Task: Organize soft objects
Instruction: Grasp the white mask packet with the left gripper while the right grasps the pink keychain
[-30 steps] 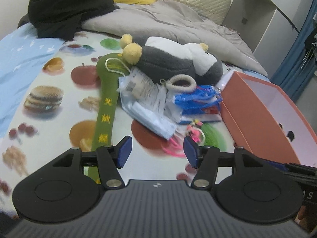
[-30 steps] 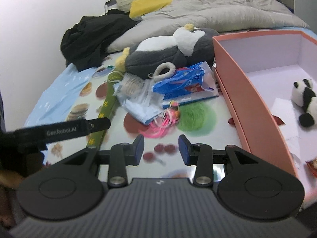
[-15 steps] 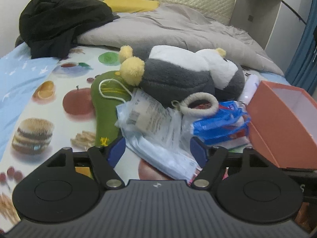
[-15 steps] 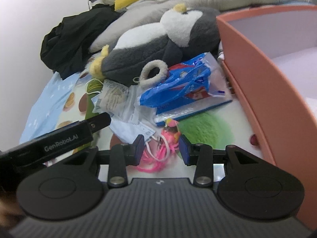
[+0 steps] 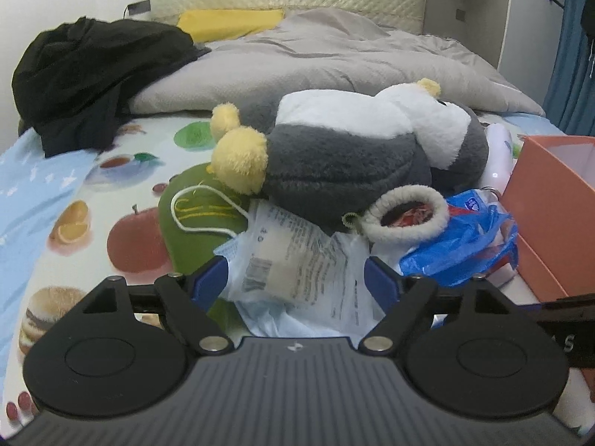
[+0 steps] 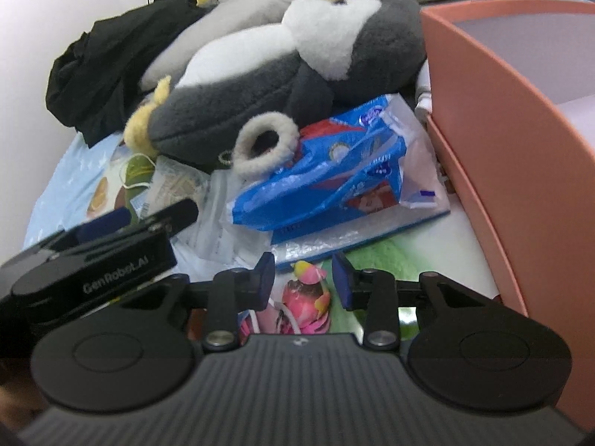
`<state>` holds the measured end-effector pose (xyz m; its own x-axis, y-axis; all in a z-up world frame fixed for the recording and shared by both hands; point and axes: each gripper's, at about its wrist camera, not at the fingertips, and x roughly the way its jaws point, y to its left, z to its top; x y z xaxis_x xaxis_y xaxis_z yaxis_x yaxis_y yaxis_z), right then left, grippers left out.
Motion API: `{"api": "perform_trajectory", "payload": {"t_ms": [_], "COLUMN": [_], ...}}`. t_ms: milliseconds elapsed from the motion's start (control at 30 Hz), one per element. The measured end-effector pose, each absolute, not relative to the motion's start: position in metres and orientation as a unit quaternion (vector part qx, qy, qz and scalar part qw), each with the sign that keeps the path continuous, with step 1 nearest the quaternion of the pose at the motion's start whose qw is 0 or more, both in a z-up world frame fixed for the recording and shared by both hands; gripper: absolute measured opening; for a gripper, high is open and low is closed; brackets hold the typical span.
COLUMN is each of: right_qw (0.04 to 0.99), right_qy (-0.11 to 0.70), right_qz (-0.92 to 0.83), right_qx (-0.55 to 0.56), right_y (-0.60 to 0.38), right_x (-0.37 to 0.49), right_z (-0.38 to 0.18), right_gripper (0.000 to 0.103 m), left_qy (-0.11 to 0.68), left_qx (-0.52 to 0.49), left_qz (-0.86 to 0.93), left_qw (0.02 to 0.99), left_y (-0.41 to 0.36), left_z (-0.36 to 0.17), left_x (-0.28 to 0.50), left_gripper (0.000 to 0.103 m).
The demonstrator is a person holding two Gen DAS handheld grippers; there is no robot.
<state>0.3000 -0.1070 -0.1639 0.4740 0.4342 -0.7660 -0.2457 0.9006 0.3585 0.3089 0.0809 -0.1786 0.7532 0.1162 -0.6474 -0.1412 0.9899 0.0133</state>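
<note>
We are bringing both grippers down on the heap of soft things lying on the fruit-printed bed sheet (image 5: 74, 230); the left gripper (image 5: 293, 280) is standing wide, its jaws having just been opening, and the crinkled clear plastic packet with printed labels (image 5: 286, 260) is lying between the blue pads without either pad pressing on it; the right gripper (image 6: 303, 278) is standing narrower, its jaws having just been closing, and the small pink and yellow hair tie with rubbery strands (image 6: 305, 293) is sitting in the gap, though we are not seeing the pads touch it yet.

The packet is lying straight ahead of the left tool and just below it, its long side running away toward the large grey and white plush penguin with yellow feet (image 5: 357, 156), which is resting partly on top of it; so the left hand is the nearer one for the packet, the right for the pink tie.

The open salmon-orange cardboard box (image 6: 520, 141) is rising just to the right of the heap; its tall wall is the edge to clear. The crumpled blue plastic wrapper (image 6: 327, 182) and the fuzzy beige ring (image 6: 266, 145) are crowding the space just beyond the right fingers; room is looking freest upward, we judge.
</note>
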Motion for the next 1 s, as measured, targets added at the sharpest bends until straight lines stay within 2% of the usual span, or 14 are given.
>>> {"api": "perform_trajectory", "payload": {"t_ms": [67,233,300,367,500,567,667,1000], "right_qw": [0.849,0.848,0.850,0.854,0.860,0.866,0.875,0.902], "right_qy": [0.478,0.479,0.475,0.469,0.460,0.451,0.435,0.386], "right_qz": [0.202,0.205,0.206,0.205,0.205,0.205,0.202,0.187], "right_qx": [0.100,0.099,0.095,0.090,0.083,0.075,0.065,0.042], "right_y": [-0.107,-0.107,-0.107,-0.108,-0.107,-0.107,-0.107,-0.113], "right_x": [0.301,0.301,0.300,0.298,0.296,0.293,0.286,0.260], "right_z": [-0.167,-0.167,-0.166,-0.162,-0.155,-0.149,-0.140,-0.109], "right_gripper": [0.028,0.026,0.026,0.026,0.026,0.025,0.025,0.025], "left_qy": [0.340,0.346,0.346,0.352,0.358,0.357,0.353,0.331], "left_qx": [-0.008,-0.004,-0.004,-0.011,-0.022,-0.024,-0.043,-0.102], "left_qz": [0.064,0.067,0.069,0.071,0.070,0.071,0.066,0.050], "left_qw": [0.938,0.936,0.936,0.933,0.931,0.931,0.932,0.937], "left_y": [0.078,0.078,0.080,0.083,0.086,0.086,0.089,0.091], "left_z": [-0.181,-0.191,-0.192,-0.193,-0.193,-0.192,-0.188,-0.162], "left_x": [0.312,0.323,0.325,0.326,0.324,0.321,0.314,0.273], "left_gripper": [0.084,0.082,0.076,0.062,0.046,0.034,0.025,0.019]}}
